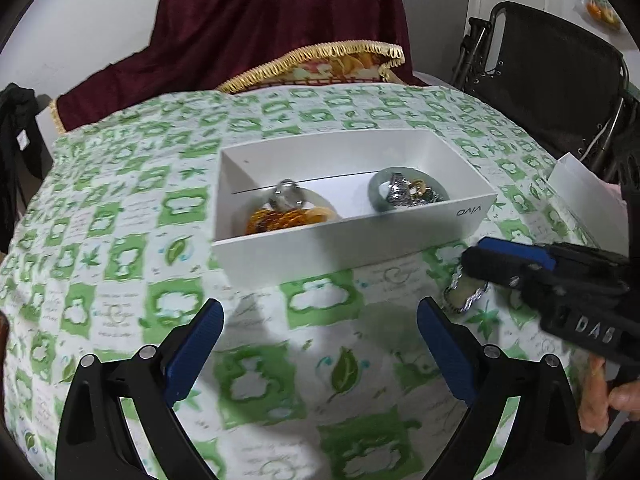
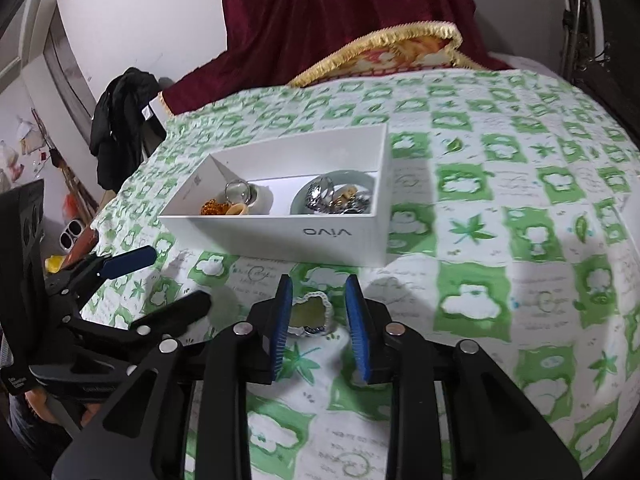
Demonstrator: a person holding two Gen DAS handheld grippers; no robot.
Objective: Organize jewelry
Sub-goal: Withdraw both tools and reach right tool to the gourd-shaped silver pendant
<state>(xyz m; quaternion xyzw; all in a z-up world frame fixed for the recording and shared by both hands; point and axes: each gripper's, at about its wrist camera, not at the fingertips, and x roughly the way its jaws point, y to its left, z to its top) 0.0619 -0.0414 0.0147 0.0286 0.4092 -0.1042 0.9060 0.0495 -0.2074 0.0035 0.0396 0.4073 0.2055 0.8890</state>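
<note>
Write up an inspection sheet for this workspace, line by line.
Surface: green-and-white patterned tablecloth.
Job's things: white box holding an amber bead piece and a pale green dish of mixed jewelry; a silver-rimmed pendant lies on the cloth outside the box.
Clutter: white paper at the table edge.
Grippers: left gripper open, holding nothing; right gripper open, fingers either side of the pendant.
Cables: nothing seen.
Surroundings: maroon cloth, black folding chair.
</note>
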